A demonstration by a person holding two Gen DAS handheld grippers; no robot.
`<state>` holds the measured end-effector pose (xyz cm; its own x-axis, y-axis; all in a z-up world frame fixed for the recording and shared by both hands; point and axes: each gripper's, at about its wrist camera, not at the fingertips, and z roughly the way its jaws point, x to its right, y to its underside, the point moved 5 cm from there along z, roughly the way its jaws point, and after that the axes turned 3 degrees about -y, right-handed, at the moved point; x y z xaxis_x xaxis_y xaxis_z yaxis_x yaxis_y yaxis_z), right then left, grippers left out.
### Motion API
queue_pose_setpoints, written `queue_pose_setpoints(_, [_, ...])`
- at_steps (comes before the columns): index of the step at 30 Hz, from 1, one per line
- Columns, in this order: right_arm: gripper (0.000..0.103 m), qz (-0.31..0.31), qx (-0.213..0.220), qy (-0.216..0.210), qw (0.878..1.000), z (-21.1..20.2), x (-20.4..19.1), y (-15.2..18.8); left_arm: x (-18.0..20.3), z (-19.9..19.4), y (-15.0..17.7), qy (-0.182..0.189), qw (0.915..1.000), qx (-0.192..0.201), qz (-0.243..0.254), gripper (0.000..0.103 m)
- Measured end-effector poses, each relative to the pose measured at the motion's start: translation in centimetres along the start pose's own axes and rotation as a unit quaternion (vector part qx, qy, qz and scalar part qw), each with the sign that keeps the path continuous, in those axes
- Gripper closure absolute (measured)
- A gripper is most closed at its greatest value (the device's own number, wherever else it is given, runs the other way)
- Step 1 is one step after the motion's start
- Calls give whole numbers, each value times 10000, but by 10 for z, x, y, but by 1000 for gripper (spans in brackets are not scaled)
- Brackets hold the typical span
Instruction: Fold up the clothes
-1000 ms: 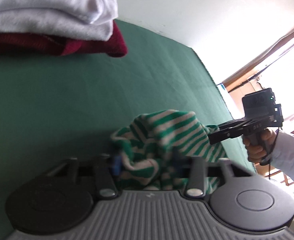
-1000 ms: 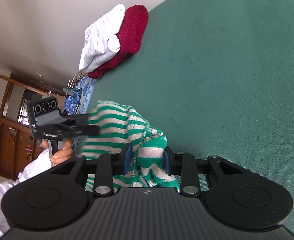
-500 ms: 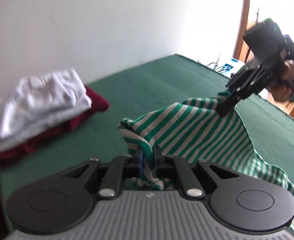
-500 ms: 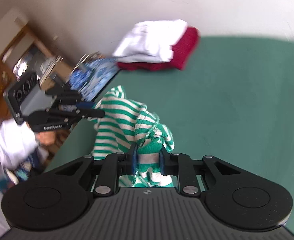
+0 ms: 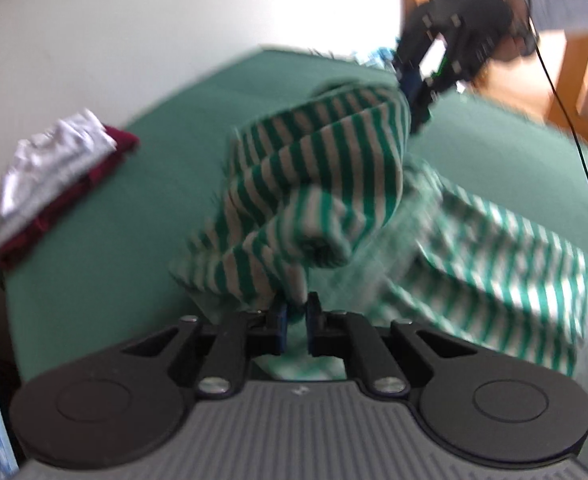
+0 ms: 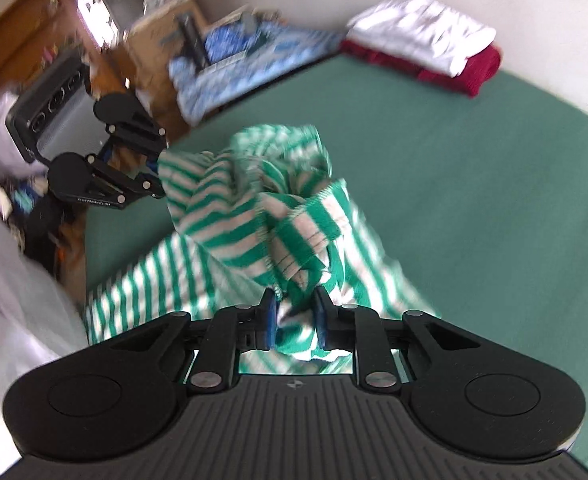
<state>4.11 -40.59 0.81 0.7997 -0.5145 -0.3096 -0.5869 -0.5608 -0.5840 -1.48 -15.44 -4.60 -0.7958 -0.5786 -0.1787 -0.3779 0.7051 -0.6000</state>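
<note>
A green-and-white striped garment (image 5: 318, 184) hangs bunched in the air above the green table (image 5: 105, 216). My left gripper (image 5: 294, 314) is shut on a fold of it close to the lens. My right gripper (image 6: 296, 312) is shut on another bunch of the same striped garment (image 6: 253, 208). In the left wrist view the right gripper (image 5: 412, 84) pinches the cloth's far upper edge. In the right wrist view the left gripper (image 6: 155, 176) holds the cloth's left end. Cloth trails down toward the table (image 6: 494, 200) between them.
A folded stack of a white garment (image 6: 422, 36) on a dark red one (image 6: 474, 76) lies at the table's far edge by the wall; the same white garment (image 5: 45, 168) shows in the left wrist view. Blue patterned fabric (image 6: 233, 68) and wooden furniture (image 6: 25, 40) stand beyond the table.
Both grippers have lifted the striped garment higher off the table and turned. The cloth now hangs bunched between them, with more of it dangling.
</note>
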Motion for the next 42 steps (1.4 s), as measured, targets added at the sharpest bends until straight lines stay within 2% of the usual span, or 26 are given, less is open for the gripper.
queue_pose_setpoints(4, [83, -116, -309, 215, 9992, 30, -20, 36, 22, 16, 25, -230, 9989, -264, 298, 98])
queue_pose_setpoints(6, [77, -155, -389, 365, 9985, 41, -28, 50, 26, 17, 33, -348, 9980, -330, 411, 97])
queue_pose_setpoints(7, [74, -152, -370, 421, 9983, 39, -32, 51, 26, 13, 34, -362, 9977, -366, 448, 92])
queue_pose_setpoints(8, [66, -150, -350, 478, 9981, 36, -37, 52, 26, 6, 34, -421, 9973, -337, 496, 89])
queue_pose_setpoints(10, [65, -110, -288, 589, 9978, 24, -48, 51, 23, -15, 30, -604, 9961, -163, 615, 77])
queue_pose_setpoints(12, [64, -115, 12, 793, 9968, 3, -64, 48, 21, -36, 24, -780, 9944, 32, 707, 72])
queue_pose_setpoints(14, [62, -315, 481, 1049, 9928, -15, -85, 42, 22, -51, 15, -853, 9931, 365, 712, 61])
queue_pose_setpoints(15, [60, -461, 705, 1079, 9906, -18, -96, 38, 25, -53, 10, -845, 9922, 517, 761, 51])
queue_pose_setpoints(16, [59, -555, 886, 1075, 9887, -15, -102, 34, 30, -50, 5, -811, 9910, 647, 848, 45])
queue_pose_setpoints(18, [58, -650, 1065, 1068, 9864, 3, -109, 21, 42, -33, -1, -722, 9884, 658, 1161, 46])
queue_pose_setpoints(20, [61, -685, 1101, 1257, 9836, 30, -108, 12, 52, -10, 0, -656, 9857, 509, 1464, 53])
queue_pose_setpoints(22, [81, -265, 978, 1396, 9850, 52, -94, 10, 60, 12, 3, -626, 9823, 320, 1737, 71])
queue_pose_setpoints(23, [97, 61, 958, 1316, 9866, 53, -88, 11, 61, 22, 7, -659, 9806, 174, 1838, 75])
queue_pose_setpoints(24, [99, 358, 981, 1235, 9868, 52, -84, 12, 61, 27, 12, -648, 9798, 104, 1887, 84])
queue_pose_setpoints(27, [99, 911, 1566, 1001, 9783, 20, -92, 19, 63, 23, 24, -537, 9779, 143, 2018, 97])
queue_pose_setpoints(29, [101, 1465, 1725, 899, 9699, 10, -90, 33, 68, 20, 29, -484, 9748, 102, 2173, 98])
queue_pose_setpoints(31, [101, 2020, 1699, 960, 9598, 16, -80, 54, 72, 21, 35, -460, 9725, 75, 2282, 100])
queue_pose_setpoints(34, [100, 2925, 1408, 758, 9428, 43, -66, 80, 75, 21, 40, -450, 9687, 21, 2440, 100])
queue_pose_setpoints(37, [95, 2774, 1939, 869, 9370, 24, -66, 63, 77, 18, 41, -451, 9661, -26, 2540, 100])
queue_pose_setpoints(41, [77, 2559, 2636, 1013, 9245, -3, -66, 40, 78, 17, 40, -439, 9632, -82, 2649, 99])
queue_pose_setpoints(42, [78, 2503, 2808, 1048, 9206, -9, -66, 35, 78, 18, 38, -432, 9626, -95, 2672, 99])
